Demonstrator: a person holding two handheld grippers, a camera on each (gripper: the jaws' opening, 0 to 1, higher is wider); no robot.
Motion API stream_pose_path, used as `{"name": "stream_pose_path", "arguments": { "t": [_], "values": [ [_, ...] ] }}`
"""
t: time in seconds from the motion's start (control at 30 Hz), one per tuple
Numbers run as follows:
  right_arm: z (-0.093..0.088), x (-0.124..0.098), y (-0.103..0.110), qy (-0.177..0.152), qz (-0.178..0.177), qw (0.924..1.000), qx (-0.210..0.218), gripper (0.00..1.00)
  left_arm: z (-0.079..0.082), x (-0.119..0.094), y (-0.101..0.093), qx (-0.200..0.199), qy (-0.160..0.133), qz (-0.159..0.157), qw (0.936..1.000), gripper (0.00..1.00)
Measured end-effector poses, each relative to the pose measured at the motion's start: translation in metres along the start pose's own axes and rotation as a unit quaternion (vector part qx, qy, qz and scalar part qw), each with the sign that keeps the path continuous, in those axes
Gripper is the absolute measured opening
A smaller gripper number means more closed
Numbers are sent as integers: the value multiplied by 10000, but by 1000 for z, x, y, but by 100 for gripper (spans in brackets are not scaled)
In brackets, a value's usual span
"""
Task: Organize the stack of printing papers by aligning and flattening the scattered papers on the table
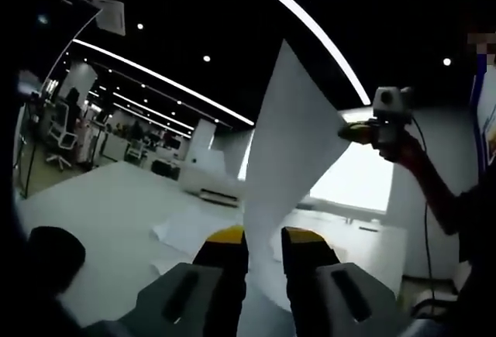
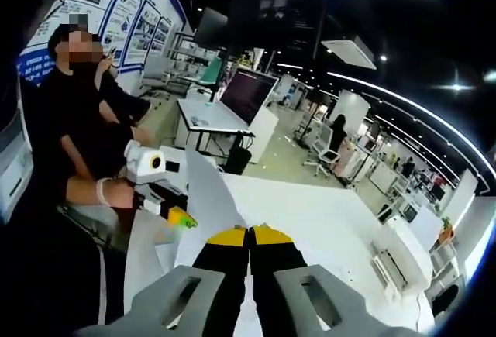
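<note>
Step in hand: a single sheet was lifted off the table, held between both grippers, apparently for carrying to the stack or squaring up.
Left gripper: jaws stood a little apart with the sheet's lower edge running down between them; whether they pinched it could not be told.
Right gripper: jaws were closed tip to tip; in the left gripper view it clamped the sheet's upper right corner.
Sheet position: it hung upright in the air, well above the table, stretched diagonally between the two grippers.
Remaining papers: loose sheets lay flat and overlapping on the table beyond the left gripper, not yet aligned.
Next move (judgement): the sheet would need lowering flat onto the other papers, edges matched, then pressing smooth; uneven pull between the grippers could crease or tear it.
Containers: no tray, box or bin was discernible near the papers.
Surroundings: a person stood beside the table.
</note>
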State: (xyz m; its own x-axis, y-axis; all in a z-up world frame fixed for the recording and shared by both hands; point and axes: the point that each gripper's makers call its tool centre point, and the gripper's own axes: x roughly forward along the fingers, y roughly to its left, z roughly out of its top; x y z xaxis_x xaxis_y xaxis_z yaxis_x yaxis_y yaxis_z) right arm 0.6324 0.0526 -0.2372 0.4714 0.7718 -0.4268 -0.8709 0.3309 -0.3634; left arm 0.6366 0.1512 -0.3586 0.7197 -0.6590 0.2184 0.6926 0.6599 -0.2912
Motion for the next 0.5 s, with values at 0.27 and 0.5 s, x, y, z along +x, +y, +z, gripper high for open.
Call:
{"name": "stream_pose_path", "arguments": {
  "t": [0.27,0.5],
  "values": [
    [0,1,-1,8,7,10000,0,0,2,-1,1,2,-59,-10,10000,15],
    [0,1,-1,10,13,10000,-14,0,3,-2,3,9,-90,29,10000,14]
  ]
}}
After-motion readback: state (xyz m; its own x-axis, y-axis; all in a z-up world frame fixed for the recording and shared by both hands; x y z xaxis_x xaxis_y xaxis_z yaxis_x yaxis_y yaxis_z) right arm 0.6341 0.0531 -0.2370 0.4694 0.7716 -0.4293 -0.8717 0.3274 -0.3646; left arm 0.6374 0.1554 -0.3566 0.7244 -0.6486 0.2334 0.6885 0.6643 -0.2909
